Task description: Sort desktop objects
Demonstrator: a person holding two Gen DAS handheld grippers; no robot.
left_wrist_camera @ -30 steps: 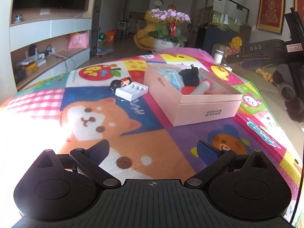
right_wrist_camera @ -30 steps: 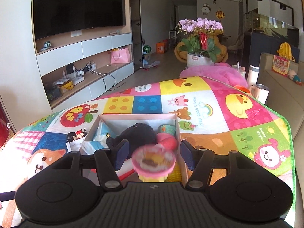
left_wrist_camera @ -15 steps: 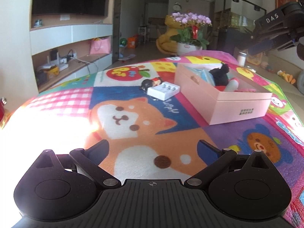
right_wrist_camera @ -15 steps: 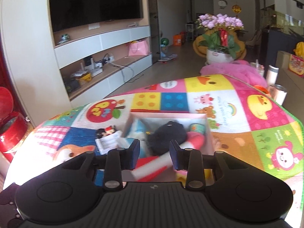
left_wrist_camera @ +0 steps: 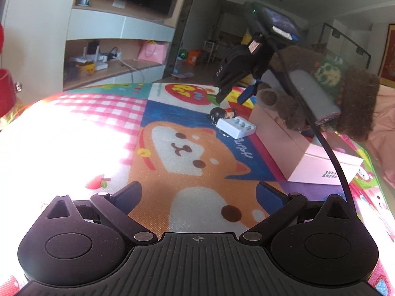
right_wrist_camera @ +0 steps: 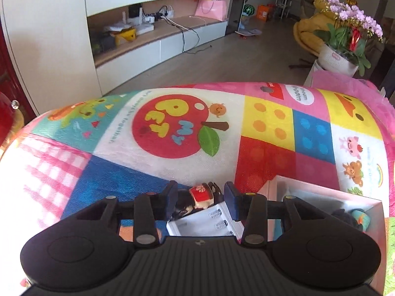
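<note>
A small doll figure [right_wrist_camera: 201, 194] with a black head and red body lies on the colourful mat, next to a white battery holder [right_wrist_camera: 209, 223]. My right gripper [right_wrist_camera: 201, 194] is open and hangs just above them, fingers either side of the figure. In the left wrist view the right gripper [left_wrist_camera: 230, 95] hovers over the figure [left_wrist_camera: 221, 114] and the holder [left_wrist_camera: 236, 128]. The pink box [left_wrist_camera: 308, 153] stands to their right; it holds a black plush [right_wrist_camera: 345, 215]. My left gripper [left_wrist_camera: 197, 194] is open and empty, low over the mat's near part.
The patterned play mat [right_wrist_camera: 172, 128] covers the table; its far edge drops to the floor. A gloved hand [left_wrist_camera: 321, 93] and cable [left_wrist_camera: 328, 148] of the right gripper hang over the pink box. A flower pot [right_wrist_camera: 343, 46] stands beyond the mat.
My right gripper moved left from above the pink box to above the doll figure and battery holder and opened wider. The pink cup toy it held a second ago is gone. My left gripper swung left.
</note>
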